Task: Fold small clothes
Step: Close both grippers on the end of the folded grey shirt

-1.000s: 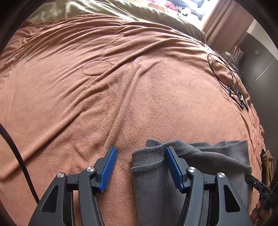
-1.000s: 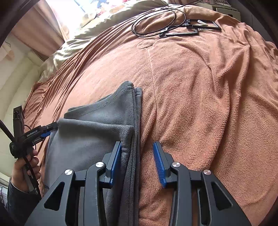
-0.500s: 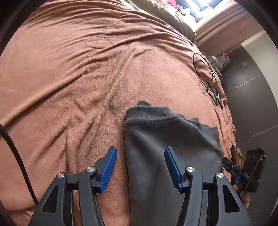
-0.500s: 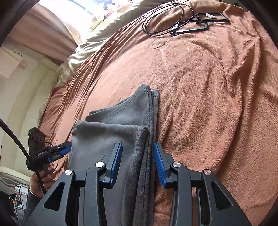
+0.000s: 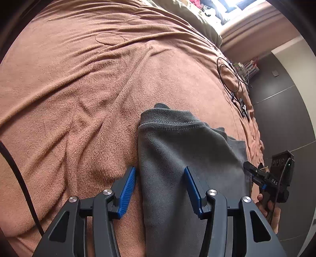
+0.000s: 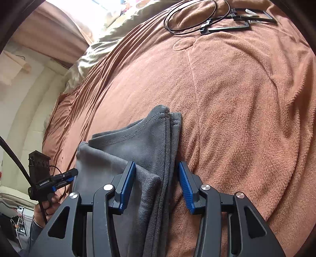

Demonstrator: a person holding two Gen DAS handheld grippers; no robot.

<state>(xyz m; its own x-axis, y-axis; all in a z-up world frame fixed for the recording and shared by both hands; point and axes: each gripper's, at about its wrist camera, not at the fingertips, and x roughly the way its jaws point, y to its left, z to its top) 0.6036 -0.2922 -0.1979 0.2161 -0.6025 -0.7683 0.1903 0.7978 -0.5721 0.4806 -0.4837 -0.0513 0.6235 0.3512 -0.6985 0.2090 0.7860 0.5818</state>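
A dark grey fleece garment [image 5: 177,142] lies folded on the brown blanket [image 5: 79,98]. My left gripper [image 5: 160,170] straddles the garment's left edge. Its jaws are closing: the left pad sits just outside the edge on the blanket and the right pad rests over the cloth, with no pinch showing. In the right wrist view the garment [image 6: 142,142] shows stacked hemmed edges on its right side. My right gripper [image 6: 157,164] has those edges between its jaws, which are opening. Each view also shows the other gripper in a hand: right gripper [image 5: 264,178], left gripper [image 6: 55,179].
A black cable loop [image 6: 197,17] and flat black frames [image 6: 237,25] lie on the far blanket; the cable loop [image 5: 231,79] also shows in the left view. An olive duvet [image 6: 118,25] borders the far side. A dark wall panel [image 5: 286,118] stands beyond the bed's right edge.
The left gripper swung over the garment's left edge, tilted down, and its jaws narrowed. The right gripper slid along the garment's right edge and its jaws widened.
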